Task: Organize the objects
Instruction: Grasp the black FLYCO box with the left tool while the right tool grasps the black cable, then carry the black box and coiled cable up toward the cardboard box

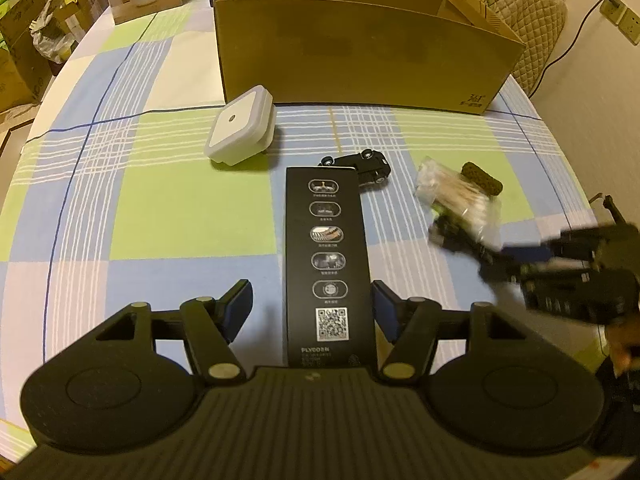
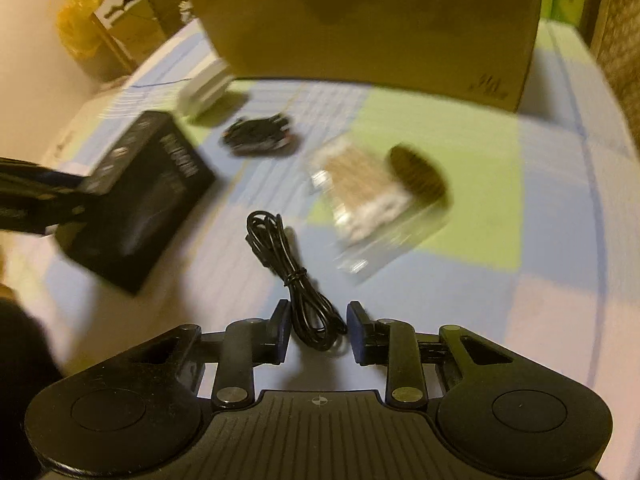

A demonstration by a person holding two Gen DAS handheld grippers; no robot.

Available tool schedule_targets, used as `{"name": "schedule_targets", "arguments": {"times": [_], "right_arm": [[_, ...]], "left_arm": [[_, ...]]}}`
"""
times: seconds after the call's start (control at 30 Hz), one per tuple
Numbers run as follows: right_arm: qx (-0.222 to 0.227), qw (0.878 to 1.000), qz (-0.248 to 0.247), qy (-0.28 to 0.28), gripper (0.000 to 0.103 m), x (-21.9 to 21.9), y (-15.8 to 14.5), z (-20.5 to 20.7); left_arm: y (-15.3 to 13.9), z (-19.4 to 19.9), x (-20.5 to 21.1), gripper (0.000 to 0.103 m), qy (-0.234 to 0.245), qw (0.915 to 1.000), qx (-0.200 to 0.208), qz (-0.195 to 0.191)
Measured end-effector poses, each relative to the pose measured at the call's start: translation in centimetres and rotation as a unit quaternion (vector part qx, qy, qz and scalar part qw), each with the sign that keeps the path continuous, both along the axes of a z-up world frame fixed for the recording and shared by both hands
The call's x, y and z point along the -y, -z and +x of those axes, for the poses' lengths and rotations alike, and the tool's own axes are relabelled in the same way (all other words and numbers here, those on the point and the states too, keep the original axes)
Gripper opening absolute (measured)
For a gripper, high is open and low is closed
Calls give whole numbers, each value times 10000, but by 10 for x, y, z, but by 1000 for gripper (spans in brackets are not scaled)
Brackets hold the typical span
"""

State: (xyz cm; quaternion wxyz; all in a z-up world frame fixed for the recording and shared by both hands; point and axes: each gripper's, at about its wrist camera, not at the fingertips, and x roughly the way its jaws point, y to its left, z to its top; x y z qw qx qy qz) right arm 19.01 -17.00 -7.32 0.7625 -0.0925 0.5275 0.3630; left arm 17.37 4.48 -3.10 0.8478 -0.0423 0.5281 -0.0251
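Left wrist view: the left claw [image 1: 312, 308] stands spread around the black box [image 1: 326, 264], short of the cardboard carton [image 1: 360, 48]; centre it, then squeeze

Right wrist view: the right claw [image 2: 318, 330], released, straddles the cable [image 2: 296, 276]; close low

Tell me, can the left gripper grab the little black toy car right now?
Probably not yet. The left gripper has the tall black box between its open fingers, and the toy car lies beyond the box's far end, so the box seems to block the way.
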Motion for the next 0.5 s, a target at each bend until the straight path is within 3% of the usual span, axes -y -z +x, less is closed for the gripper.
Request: {"name": "schedule_targets", "arguments": {"times": [0.07,0.2,0.5], "right_arm": [[-22,9999,51,-139,29,-2,0,-9],[524,9972,-203,-483,35,-15,-2,-20],[985,9849,-365,-1375,34,-48,6,-29]], "left_arm": [[0,-1,1,60,12,10000,7,-32],[-2,-5,1,60,19,10000,28,-45],[-5,-8,-6,60,9,10000,74,-46]]}}
